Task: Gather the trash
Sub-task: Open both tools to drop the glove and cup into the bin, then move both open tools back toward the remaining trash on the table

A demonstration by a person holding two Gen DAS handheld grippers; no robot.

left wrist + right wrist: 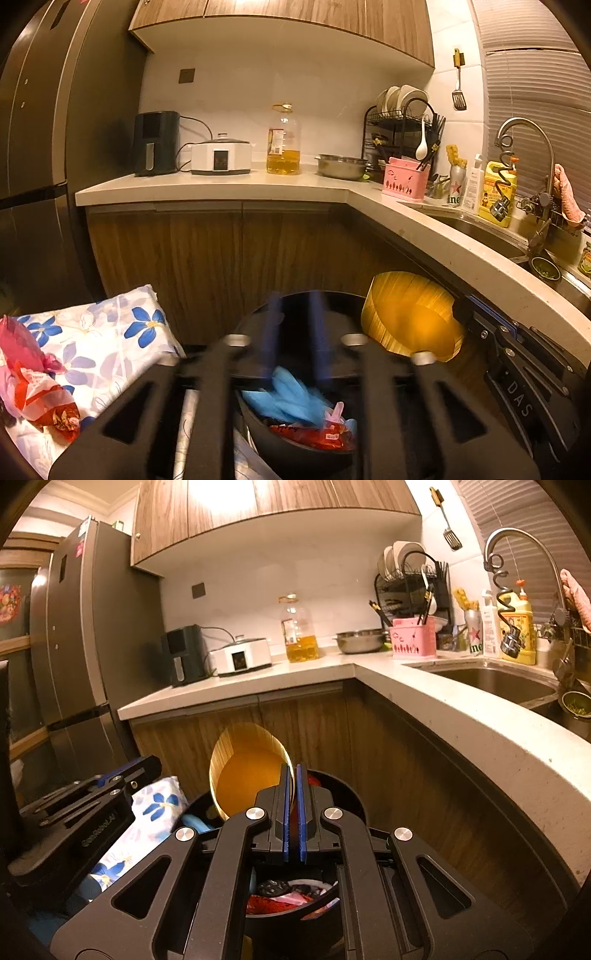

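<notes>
A black trash bin stands on the floor against the wooden cabinets. Crumpled blue trash and red wrappers lie inside it. My left gripper hovers over the bin mouth, motion-blurred, jaws apart; the blue trash sits just below the pads, not pinched. My right gripper is shut on the rim of the round wood-patterned bin lid, which it holds tilted up over the back of the bin. The left wrist view shows the lid at the right, with the right gripper on its edge.
A floral cushion lies left of the bin with red plastic bags on it. An L-shaped countertop carries appliances, an oil bottle and a dish rack; the sink is at the right. A dark fridge stands at the left.
</notes>
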